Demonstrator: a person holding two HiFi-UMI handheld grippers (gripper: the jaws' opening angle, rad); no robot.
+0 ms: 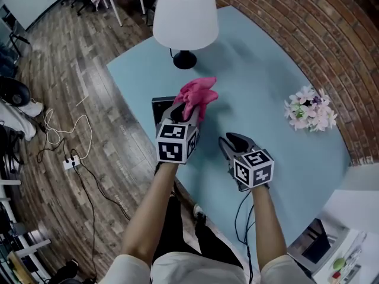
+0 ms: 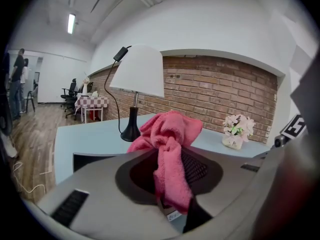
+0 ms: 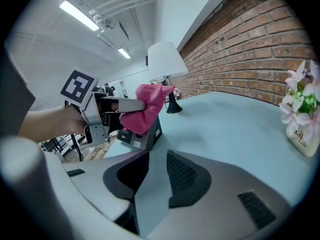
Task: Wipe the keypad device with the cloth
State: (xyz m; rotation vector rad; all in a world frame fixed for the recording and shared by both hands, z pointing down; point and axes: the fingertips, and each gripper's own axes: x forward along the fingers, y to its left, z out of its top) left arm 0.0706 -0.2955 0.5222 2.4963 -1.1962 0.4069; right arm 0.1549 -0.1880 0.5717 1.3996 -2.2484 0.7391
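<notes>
Over the pale blue table (image 1: pixel 266 70), the left gripper (image 1: pixel 187 112) clamps a pink terry cloth (image 1: pixel 198 93), which probably next needs lowering onto the black boxy keypad device (image 1: pixel 159 104) at its nine o'clock, while the right gripper (image 1: pixel 232 141) gapes empty.

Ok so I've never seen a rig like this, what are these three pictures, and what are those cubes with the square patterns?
There is no robot here. A person holds a two-jaw gripper in each hand, and the patterned cubes are part of those grippers. One picture comes from a camera on the person's head, looking down. The other two come from cameras riding on the grippers. On the light blue table stand a white-shaded lamp, some flowers and a dark keypad device near the edge. The left gripper is shut on a pink cloth over that device. The right gripper is open and empty.
</notes>
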